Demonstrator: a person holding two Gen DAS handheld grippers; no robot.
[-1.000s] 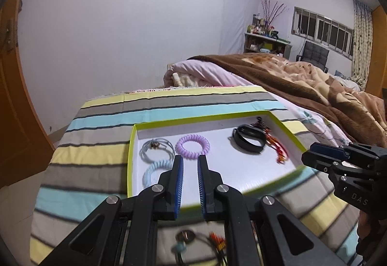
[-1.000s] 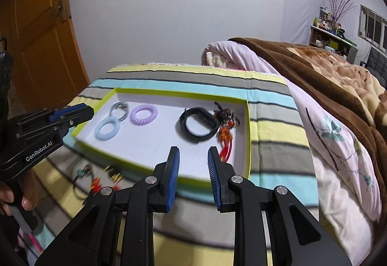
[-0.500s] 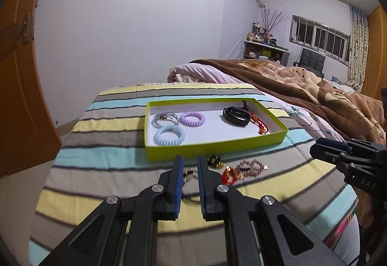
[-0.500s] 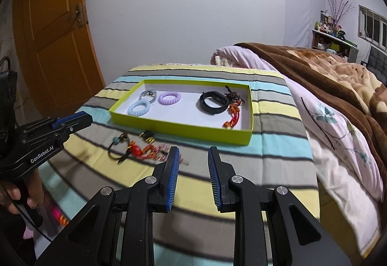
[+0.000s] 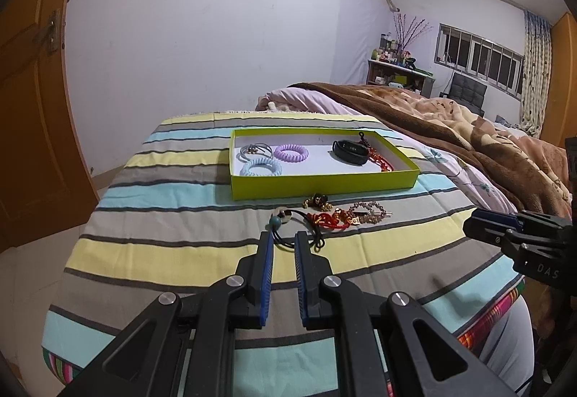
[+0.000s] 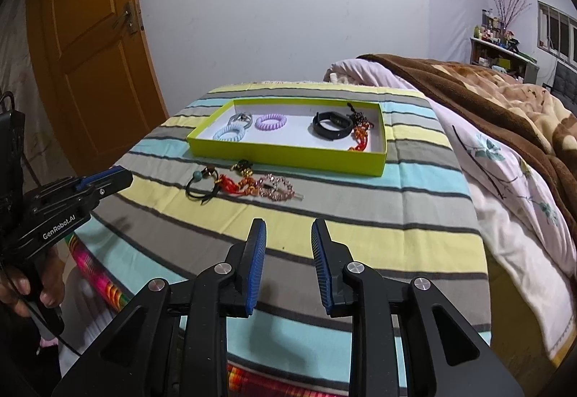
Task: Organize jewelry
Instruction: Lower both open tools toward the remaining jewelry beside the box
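A lime-green tray [image 5: 324,182] [image 6: 288,154] sits on the striped cloth. It holds a blue coil band [image 5: 260,167], a purple coil band [image 5: 290,152], a silver bangle [image 5: 254,149], a black wristband [image 5: 351,151] and a red charm cord [image 5: 378,158]. Loose pieces lie in front of the tray: a black cord with a teal bead [image 5: 285,220] [image 6: 202,182], a red knotted cord [image 5: 330,219], a gold charm [image 5: 318,202] and a pink bead bracelet [image 5: 368,209] [image 6: 276,187]. My left gripper [image 5: 283,240] is open and empty, just short of the black cord. My right gripper [image 6: 288,229] is open and empty, well short of the loose pieces.
The striped cloth [image 6: 360,216] covers a table whose near edge curves down. A bed with a brown blanket [image 5: 468,144] lies to the right. An orange door [image 6: 93,47] stands at the left. A shelf and window [image 5: 479,61] are at the far wall.
Both grippers have pulled back and away from the tray, so the tray looks smaller and the loose jewelry in front of it has come into view. Both stay open and empty.
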